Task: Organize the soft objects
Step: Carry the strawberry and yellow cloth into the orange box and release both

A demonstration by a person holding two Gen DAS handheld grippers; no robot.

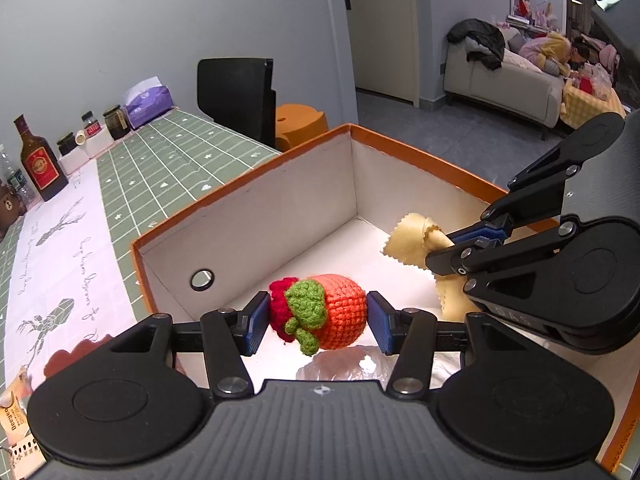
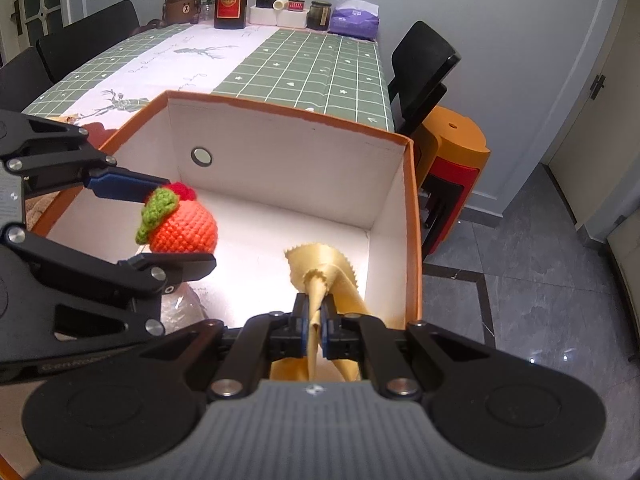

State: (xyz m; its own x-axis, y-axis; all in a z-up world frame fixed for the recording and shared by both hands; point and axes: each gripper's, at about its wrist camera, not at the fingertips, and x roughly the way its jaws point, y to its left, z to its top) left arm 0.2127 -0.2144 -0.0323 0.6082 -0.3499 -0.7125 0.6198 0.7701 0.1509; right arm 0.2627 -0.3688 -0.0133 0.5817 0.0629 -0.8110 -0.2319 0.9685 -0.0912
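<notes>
now two tongs hang over one orange box with white walls on the table. left tongs clamp one crocheted strawberry above the box's near left part. right tongs pinch one yellow cloth tight, low by the right wall. one clear wrapped item lies on the box floor, near side.

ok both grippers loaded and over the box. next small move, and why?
Probably open the left gripper to drop the crochet fruit: it hangs clamped above the orange box floor, inside the walls. The right gripper, shut on the yellow cloth, can likely release right after.
</notes>
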